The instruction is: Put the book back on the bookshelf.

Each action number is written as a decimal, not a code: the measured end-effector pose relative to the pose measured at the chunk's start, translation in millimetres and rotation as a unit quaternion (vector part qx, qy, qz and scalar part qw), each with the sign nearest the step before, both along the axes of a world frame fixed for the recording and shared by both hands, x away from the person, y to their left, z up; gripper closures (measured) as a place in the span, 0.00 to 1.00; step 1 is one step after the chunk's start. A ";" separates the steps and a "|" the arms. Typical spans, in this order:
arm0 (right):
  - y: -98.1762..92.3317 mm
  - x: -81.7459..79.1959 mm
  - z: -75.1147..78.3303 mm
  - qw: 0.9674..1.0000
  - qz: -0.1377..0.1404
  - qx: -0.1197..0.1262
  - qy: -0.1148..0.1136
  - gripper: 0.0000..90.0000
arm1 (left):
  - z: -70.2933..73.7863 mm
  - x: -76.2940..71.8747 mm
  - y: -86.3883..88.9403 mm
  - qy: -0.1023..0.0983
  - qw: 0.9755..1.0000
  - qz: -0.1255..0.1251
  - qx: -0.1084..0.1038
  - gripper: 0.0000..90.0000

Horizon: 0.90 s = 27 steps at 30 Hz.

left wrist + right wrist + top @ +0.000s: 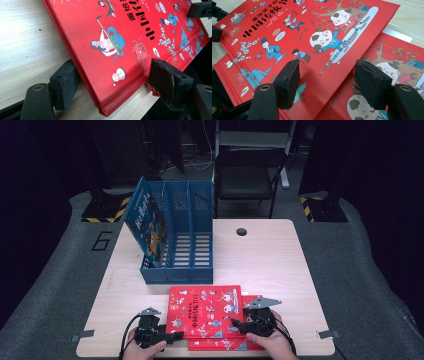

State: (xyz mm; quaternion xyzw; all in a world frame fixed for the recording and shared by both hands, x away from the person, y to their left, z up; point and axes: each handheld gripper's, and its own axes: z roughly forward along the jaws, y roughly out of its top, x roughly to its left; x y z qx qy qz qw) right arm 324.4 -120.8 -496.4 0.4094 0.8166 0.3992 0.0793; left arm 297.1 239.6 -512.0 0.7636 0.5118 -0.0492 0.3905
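Note:
Two red picture books lie stacked at the table's front edge. The top red book sits slightly askew on the lower red book. My left gripper is at the top book's near left corner, and that corner lies between its open jaws. One pad rests beside the book's edge. My right gripper hovers open over the near right part of the books. The top book's right edge runs between its pads.
A blue slotted file rack stands on the wooden table just behind the books, with a blue book leaning in its left slot. A cable hole is at the back. A black chair stands beyond the table.

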 end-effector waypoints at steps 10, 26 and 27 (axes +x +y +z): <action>-2.6 -3.1 0.1 1.000 0.011 -0.001 0.002 0.43 | 5.1 0.8 1.9 0.005 1.000 0.006 -0.004 0.32; -5.7 -0.7 -0.2 0.999 0.006 0.025 0.019 0.43 | 25.1 -0.9 8.0 -0.027 0.999 0.026 -0.029 0.44; -5.8 -0.6 -0.1 0.999 0.006 0.027 0.022 0.42 | 27.5 -0.7 9.1 -0.034 0.999 0.026 -0.031 0.44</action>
